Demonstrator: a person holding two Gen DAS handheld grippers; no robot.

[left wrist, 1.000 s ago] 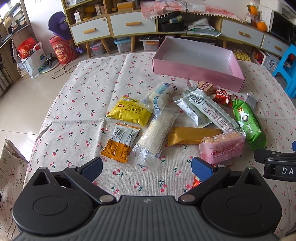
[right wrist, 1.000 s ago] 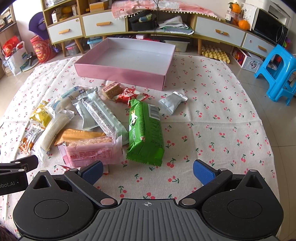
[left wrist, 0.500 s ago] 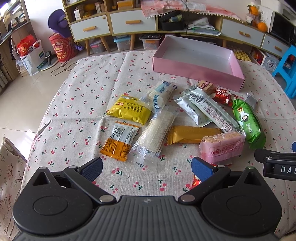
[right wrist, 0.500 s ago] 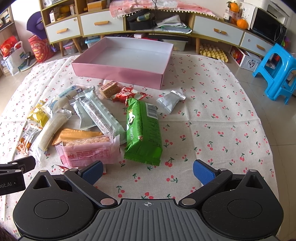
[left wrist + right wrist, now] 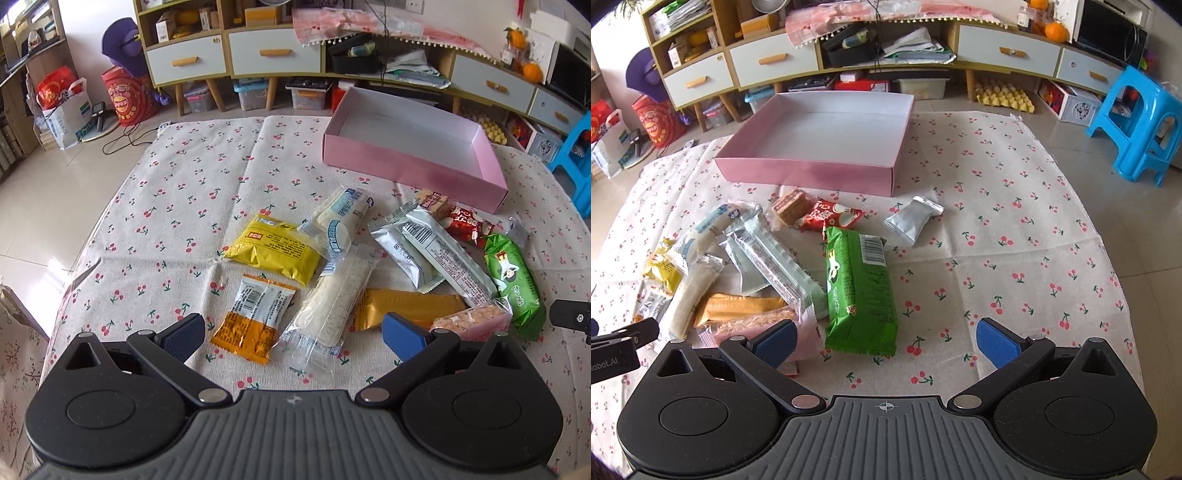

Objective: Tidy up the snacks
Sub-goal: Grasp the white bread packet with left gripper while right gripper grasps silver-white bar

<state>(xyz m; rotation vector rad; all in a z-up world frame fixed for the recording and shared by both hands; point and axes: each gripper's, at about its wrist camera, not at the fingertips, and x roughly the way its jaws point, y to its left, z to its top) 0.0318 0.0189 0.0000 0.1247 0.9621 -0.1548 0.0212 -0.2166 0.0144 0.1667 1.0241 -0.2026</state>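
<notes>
Several snack packets lie on a cherry-print cloth (image 5: 177,206) in front of an empty pink box (image 5: 413,162), which also shows in the right wrist view (image 5: 812,173). My left gripper (image 5: 293,334) is open and empty above an orange packet (image 5: 255,321) and a clear rice-cake packet (image 5: 332,295). A yellow packet (image 5: 275,251) lies behind them. My right gripper (image 5: 886,339) is open and empty above the near end of a green packet (image 5: 860,291). A pink packet (image 5: 807,336) sits by its left finger. A silver sachet (image 5: 912,219) lies apart to the right.
Drawer cabinets (image 5: 849,48) with clutter run along the far wall. A blue plastic stool (image 5: 1137,122) stands right of the cloth. Bags (image 5: 66,107) stand on the floor at the left. The cloth's right half (image 5: 1015,240) holds only the sachet.
Both grippers have moved forward and lower over the snacks. The left now hangs over the orange and clear packets, the right over the green packet. Both stay open.
</notes>
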